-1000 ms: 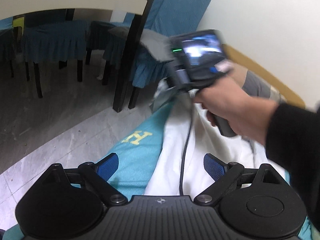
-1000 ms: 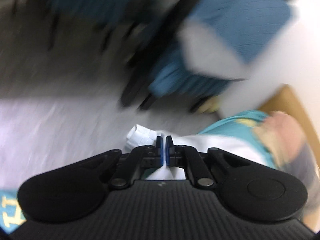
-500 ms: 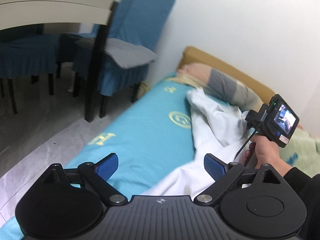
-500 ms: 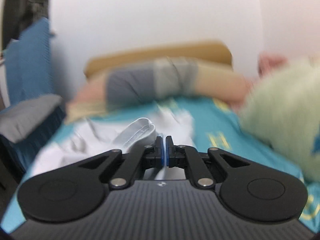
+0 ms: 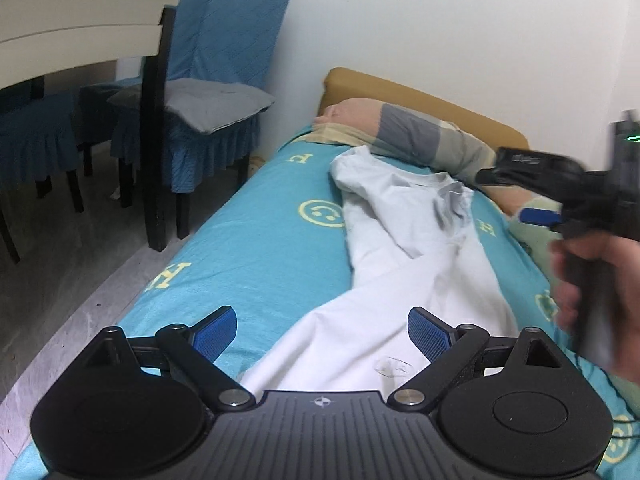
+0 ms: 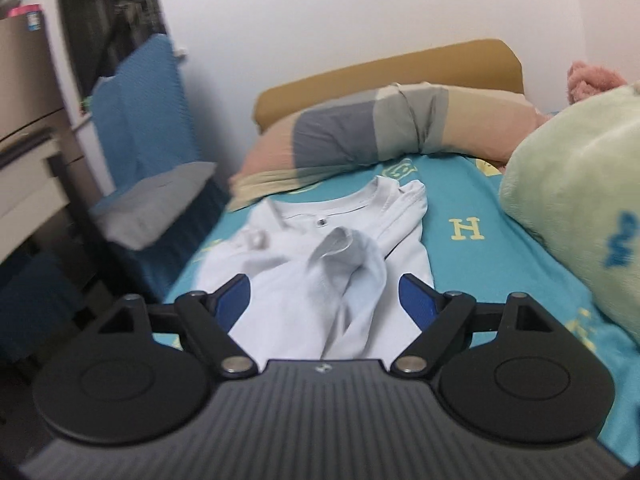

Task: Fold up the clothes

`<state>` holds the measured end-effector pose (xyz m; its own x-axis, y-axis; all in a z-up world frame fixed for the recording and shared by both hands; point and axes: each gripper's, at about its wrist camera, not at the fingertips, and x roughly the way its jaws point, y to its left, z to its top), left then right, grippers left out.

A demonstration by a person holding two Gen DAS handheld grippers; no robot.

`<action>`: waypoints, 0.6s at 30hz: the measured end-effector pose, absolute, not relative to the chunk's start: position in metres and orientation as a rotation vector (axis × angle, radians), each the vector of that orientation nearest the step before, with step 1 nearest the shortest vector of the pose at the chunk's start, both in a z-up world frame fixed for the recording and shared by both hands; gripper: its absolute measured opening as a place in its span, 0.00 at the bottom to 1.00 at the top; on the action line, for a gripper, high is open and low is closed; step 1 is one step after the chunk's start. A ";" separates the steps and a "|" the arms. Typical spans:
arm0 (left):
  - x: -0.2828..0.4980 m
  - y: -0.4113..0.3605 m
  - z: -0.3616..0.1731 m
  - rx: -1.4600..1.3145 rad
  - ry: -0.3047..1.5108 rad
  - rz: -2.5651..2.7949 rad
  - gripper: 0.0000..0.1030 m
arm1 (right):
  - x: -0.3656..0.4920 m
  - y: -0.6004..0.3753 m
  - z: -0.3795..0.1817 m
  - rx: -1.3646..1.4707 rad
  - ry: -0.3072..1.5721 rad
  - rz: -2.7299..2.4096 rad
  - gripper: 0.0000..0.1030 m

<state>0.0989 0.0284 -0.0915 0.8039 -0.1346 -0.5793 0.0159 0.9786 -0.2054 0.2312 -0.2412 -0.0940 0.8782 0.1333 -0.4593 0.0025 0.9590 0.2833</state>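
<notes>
White T-shirt (image 6: 320,264): rumpled lengthwise down bed (image 5: 248,248), collar toward pillow (image 6: 384,128); right tool (image 6: 324,300) nearer collar, left tool (image 5: 322,332) over hem, both spread wide, empty.

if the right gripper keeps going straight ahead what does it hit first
Probably the white shirt bunched on the bed; the open right gripper points right at it. Depth is hard to judge.

White shirt (image 6: 320,248), seemingly smiley-patterned turquoise sheet (image 5: 256,248)
</notes>
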 end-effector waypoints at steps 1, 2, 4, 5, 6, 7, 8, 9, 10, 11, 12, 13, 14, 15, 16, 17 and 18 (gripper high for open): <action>0.097 0.028 -0.089 -0.198 0.639 -0.093 0.91 | 0.212 -0.241 -0.085 0.276 0.496 0.079 0.80; 0.095 0.028 -0.085 -0.205 0.650 -0.105 0.91 | 0.192 -0.240 -0.076 0.270 0.496 0.089 0.80; 0.089 0.029 -0.078 -0.211 0.673 -0.125 0.91 | 0.146 -0.239 -0.061 0.261 0.500 0.118 0.80; 0.087 0.029 -0.074 -0.214 0.684 -0.135 0.91 | 0.122 -0.240 -0.056 0.267 0.499 0.124 0.80; 0.084 0.030 -0.071 -0.217 0.696 -0.145 0.91 | 0.098 -0.240 -0.052 0.274 0.497 0.129 0.80; 0.081 0.030 -0.067 -0.220 0.708 -0.155 0.91 | 0.074 -0.241 -0.048 0.280 0.496 0.135 0.80; 0.078 0.031 -0.063 -0.223 0.719 -0.164 0.91 | 0.053 -0.243 -0.048 0.295 0.499 0.140 0.80; 0.076 0.031 -0.060 -0.226 0.731 -0.174 0.91 | 0.033 -0.244 -0.048 0.310 0.503 0.145 0.80; 0.073 0.032 -0.056 -0.229 0.742 -0.184 0.91 | 0.015 -0.246 -0.050 0.329 0.506 0.151 0.80; 0.071 0.033 -0.052 -0.230 0.759 -0.195 0.91 | 0.003 -0.248 -0.053 0.342 0.515 0.155 0.81; 0.073 0.036 -0.050 -0.227 0.791 -0.207 0.91 | -0.009 -0.250 -0.056 0.355 0.525 0.159 0.80; 0.076 0.043 -0.049 -0.231 0.815 -0.209 0.91 | -0.014 -0.252 -0.058 0.357 0.535 0.157 0.80; 0.080 0.050 -0.048 -0.234 0.839 -0.211 0.91 | -0.019 -0.253 -0.060 0.357 0.545 0.154 0.80; 0.083 0.057 -0.047 -0.238 0.863 -0.213 0.91 | -0.018 -0.254 -0.060 0.355 0.545 0.147 0.81; 0.086 0.064 -0.045 -0.242 0.886 -0.215 0.91 | -0.017 -0.256 -0.061 0.353 0.544 0.141 0.80; 0.090 0.071 -0.044 -0.246 0.910 -0.217 0.91 | -0.014 -0.257 -0.062 0.351 0.540 0.134 0.80; 0.093 0.079 -0.044 -0.247 0.935 -0.219 0.91 | -0.010 -0.258 -0.062 0.356 0.537 0.126 0.80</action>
